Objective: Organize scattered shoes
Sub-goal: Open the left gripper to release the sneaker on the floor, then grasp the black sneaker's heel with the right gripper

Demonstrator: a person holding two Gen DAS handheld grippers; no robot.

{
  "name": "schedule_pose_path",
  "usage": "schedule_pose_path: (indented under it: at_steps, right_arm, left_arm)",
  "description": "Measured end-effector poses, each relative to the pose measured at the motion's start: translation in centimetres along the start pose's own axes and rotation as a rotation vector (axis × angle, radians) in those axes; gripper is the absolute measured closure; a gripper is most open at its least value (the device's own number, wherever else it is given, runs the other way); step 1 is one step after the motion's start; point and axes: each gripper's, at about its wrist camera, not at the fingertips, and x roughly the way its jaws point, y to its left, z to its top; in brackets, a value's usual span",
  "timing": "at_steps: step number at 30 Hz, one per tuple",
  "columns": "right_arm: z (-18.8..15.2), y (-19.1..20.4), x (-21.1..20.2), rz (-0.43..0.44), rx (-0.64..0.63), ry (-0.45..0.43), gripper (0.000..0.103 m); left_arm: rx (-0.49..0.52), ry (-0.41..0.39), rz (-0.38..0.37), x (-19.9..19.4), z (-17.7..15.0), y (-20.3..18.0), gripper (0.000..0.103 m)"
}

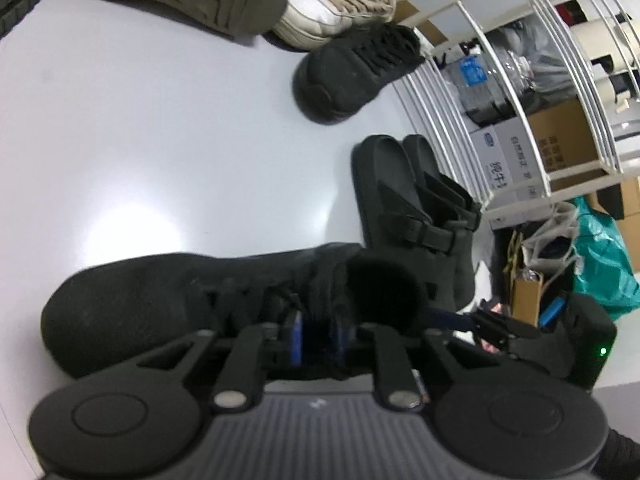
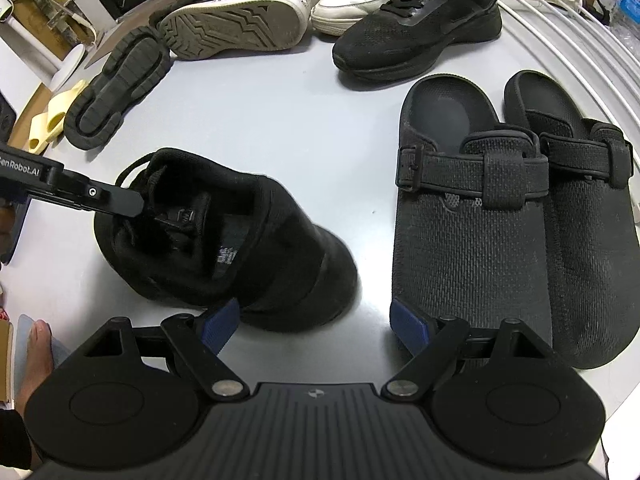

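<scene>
A black sneaker (image 1: 160,300) lies on the grey table (image 1: 160,140), its toe to the left in the left wrist view. My left gripper (image 1: 318,340) sits at the sneaker's collar. Its blue pads stand a little apart, with the tongue between them and no visible squeeze. In the right wrist view one of the left gripper's fingers (image 2: 120,202) reaches into the sneaker (image 2: 280,248) from the left. My right gripper (image 2: 314,328) hangs open over bare table, between the sneaker and a pair of black clogs (image 2: 472,240) set side by side.
Further back lie another black sneaker (image 2: 420,28), a white sneaker (image 2: 352,4), an overturned pale-soled sneaker (image 2: 236,28), an overturned black-soled shoe (image 2: 116,92) and a yellow slipper (image 2: 52,120). A white wire rack (image 1: 520,80) borders the table beside the clogs (image 1: 408,208).
</scene>
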Motion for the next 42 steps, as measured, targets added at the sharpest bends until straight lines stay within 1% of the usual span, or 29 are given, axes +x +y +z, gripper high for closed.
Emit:
schedule_pose_path:
  at_steps: [1, 3, 4, 6, 10, 12, 15, 17, 20, 23, 24, 26, 27, 28, 29, 30, 35, 39, 42]
  right_arm:
    - [-0.1, -0.1, 0.0, 0.0, 0.004, 0.001, 0.017]
    - [-0.1, -0.3, 0.0, -0.001, 0.016, 0.003, 0.017]
    - [-0.1, -0.4, 0.1, 0.002, 0.025, 0.006, 0.017]
    - [-0.1, -0.4, 0.1, 0.018, 0.038, 0.012, 0.017]
    - [0.0, 0.4, 0.2, 0.042, 0.027, 0.004, 0.017]
    - [0.2, 0.6, 0.1, 0.024, 0.017, -0.017, 0.017]
    - [1.0, 0.5, 0.4, 0.015, 0.02, -0.037, 0.017]
    - [1.5, 0.5, 0.5, -0.005, 0.025, -0.055, 0.017]
    - [2.3, 0.6, 0.8, -0.024, 0.044, -0.065, 0.019]
    - [2.8, 1.0, 0.8, -0.002, 0.046, -0.053, 0.019]
    - [2.8, 1.1, 0.8, 0.012, 0.047, -0.051, 0.019]
    - [2.9, 2.1, 1.2, 0.096, 0.05, -0.029, 0.017]
    - [3.1, 2.6, 1.5, 0.128, 0.05, -0.015, 0.014]
    - [3.3, 3.1, 2.0, 0.143, 0.051, 0.006, 0.014]
    - [3.5, 3.5, 2.6, 0.154, 0.057, 0.025, 0.009]
    - [3.7, 3.9, 3.1, 0.148, 0.079, 0.04, 0.006]
    - [4.9, 5.0, 4.3, 0.142, 0.103, 0.052, 0.005]
    - [6.3, 5.6, 3.5, 0.105, 0.042, -0.034, 0.006]
    - [7.0, 6.7, 3.8, 0.082, 0.024, -0.022, 0.005]
  left_arm:
    - [0.012, 0.0, 0.005, -0.1, -0.1, -0.1, 0.072]
    - [0.032, -0.004, 0.021, -0.5, -0.2, -0.3, 0.061]
    - [0.046, -0.013, 0.035, -0.9, -0.3, -0.4, 0.06]
    - [0.064, -0.028, 0.042, -1.6, -0.5, -0.6, 0.052]
    - [0.101, -0.058, 0.064, -3.7, -1.0, -0.9, 0.045]
    - [0.108, -0.077, 0.087, -4.5, -1.4, -0.8, 0.04]
    - [0.101, -0.098, 0.107, -5.3, -1.7, -0.4, 0.04]
    - [0.077, -0.126, 0.123, -6.3, -2.0, 0.3, 0.04]
    - [0.069, -0.156, 0.126, -7.1, -1.8, 0.7, 0.04]
    - [0.051, -0.183, 0.131, -7.8, -1.3, 1.4, 0.039]
    - [0.045, -0.188, 0.131, -7.9, -1.3, 1.6, 0.039]
    - [0.038, -0.191, 0.129, -8.0, -1.2, 2.0, 0.039]
    - [0.035, -0.187, 0.13, -8.0, -1.3, 2.2, 0.039]
    - [0.032, -0.182, 0.132, -8.0, -1.3, 2.4, 0.039]
    - [0.03, -0.178, 0.134, -8.0, -1.3, 2.6, 0.039]
    - [0.029, -0.176, 0.136, -7.9, -1.3, 2.6, 0.039]
    - [0.011, -0.187, 0.151, -8.8, -1.8, 4.0, 0.039]
    - [-0.025, -0.205, 0.171, -9.6, -1.8, 5.2, 0.039]
    - [-0.036, -0.21, 0.177, -9.7, -1.8, 5.5, 0.039]
